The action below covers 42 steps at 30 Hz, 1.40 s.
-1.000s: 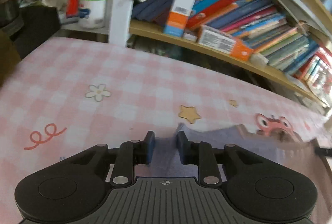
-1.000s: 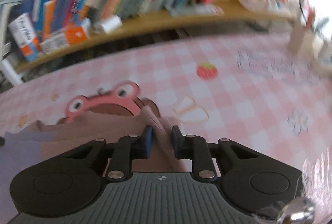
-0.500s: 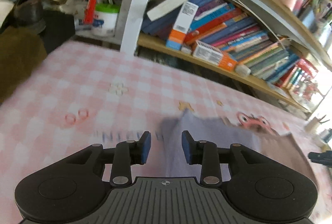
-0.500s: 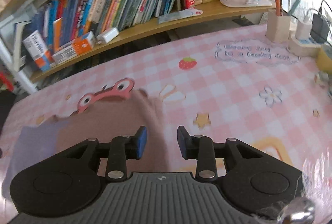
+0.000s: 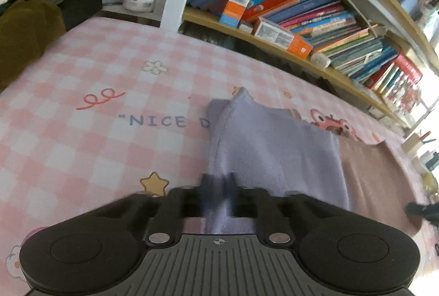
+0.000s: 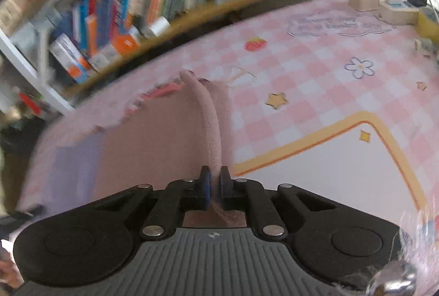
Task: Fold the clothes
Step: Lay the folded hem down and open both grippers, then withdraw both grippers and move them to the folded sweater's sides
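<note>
Garment (image 5: 274, 153) spread ahead on checked cloth (image 5: 82, 71), near edge pinched by right gripper (image 6: 215, 187); left gripper (image 5: 218, 196) blurred, seemingly clamped on lilac side. Folding midway, apparently; flattening remaining.

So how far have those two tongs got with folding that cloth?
Early on, it seems. The soft two-tone garment, lilac on one side and dusty pink on the other, lies mostly flat on the pink checked table cover. In hand: the right tongs are shut on its pink edge, lifting it into a ridge; the left tongs sit at the lilac edge, too blurred to judge. No finished fold shows yet.
</note>
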Available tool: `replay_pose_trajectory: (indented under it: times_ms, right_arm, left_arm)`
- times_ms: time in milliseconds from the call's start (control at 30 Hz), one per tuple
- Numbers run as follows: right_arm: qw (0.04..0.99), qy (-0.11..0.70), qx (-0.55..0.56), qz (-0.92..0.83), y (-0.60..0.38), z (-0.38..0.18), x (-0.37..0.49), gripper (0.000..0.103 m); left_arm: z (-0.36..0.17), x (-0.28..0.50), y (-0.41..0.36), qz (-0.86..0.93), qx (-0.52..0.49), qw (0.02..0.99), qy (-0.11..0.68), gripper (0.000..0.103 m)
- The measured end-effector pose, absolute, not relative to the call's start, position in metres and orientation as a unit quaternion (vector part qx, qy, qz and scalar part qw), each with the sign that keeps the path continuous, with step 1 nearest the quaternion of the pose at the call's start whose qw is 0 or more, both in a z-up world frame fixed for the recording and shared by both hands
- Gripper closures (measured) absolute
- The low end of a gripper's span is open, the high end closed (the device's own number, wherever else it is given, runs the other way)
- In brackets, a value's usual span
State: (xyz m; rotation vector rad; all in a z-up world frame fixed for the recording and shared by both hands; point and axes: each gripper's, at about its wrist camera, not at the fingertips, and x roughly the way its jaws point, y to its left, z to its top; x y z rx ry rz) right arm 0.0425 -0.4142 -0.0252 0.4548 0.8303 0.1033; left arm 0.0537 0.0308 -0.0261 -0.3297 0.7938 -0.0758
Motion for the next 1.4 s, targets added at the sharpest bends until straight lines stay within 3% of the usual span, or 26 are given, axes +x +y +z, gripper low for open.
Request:
replay_pose_trajectory:
  times_ms: [200,367,400,467,600,767,900,1067,1200,1400]
  right_arm:
    - [0.877,0.421,0.231,0.015,-0.422,-0.036,0.042,0.097]
    - [0.88,0.429,0.204,0.001,-0.413,-0.044,0.046,0.094]
    - [0.882,0.429,0.197,-0.002,-0.412,-0.042,0.045,0.091]
    - [0.886,0.427,0.18,-0.014,-0.412,-0.039,0.043,0.07]
    - [0.896,0.411,0.168,-0.021,-0.408,-0.025,0.033,0.059]
    - [0.904,0.4,0.155,0.007,-0.388,-0.009,0.022,0.04]
    - [0.905,0.4,0.144,0.018,-0.372,-0.002,0.013,0.031]
    - [0.904,0.414,0.103,0.009,-0.356,0.002,-0.002,0.018]
    - [0.901,0.428,0.067,0.004,-0.34,-0.003,-0.017,0.013]
    - [0.896,0.443,0.04,0.017,-0.322,-0.014,-0.029,0.006]
  left_arm:
    - [-0.029,0.059,0.028,-0.034,-0.14,0.907,0.396,0.096]
    - [-0.033,0.06,0.029,-0.031,-0.139,0.904,0.402,0.089]
    - [-0.032,0.059,0.03,-0.028,-0.143,0.904,0.401,0.086]
    - [-0.027,0.055,0.034,-0.021,-0.15,0.905,0.398,0.078]
    - [-0.013,0.047,0.041,-0.011,-0.168,0.909,0.381,0.073]
    - [-0.002,0.038,0.035,-0.025,-0.175,0.913,0.367,0.06]
    - [0.003,0.033,0.023,-0.042,-0.168,0.913,0.369,0.058]
    - [0.001,0.023,0.01,-0.056,-0.153,0.911,0.38,0.046]
    - [-0.002,0.016,0.0,-0.065,-0.139,0.909,0.388,0.044]
    - [-0.006,0.005,-0.016,-0.077,-0.12,0.906,0.399,0.032]
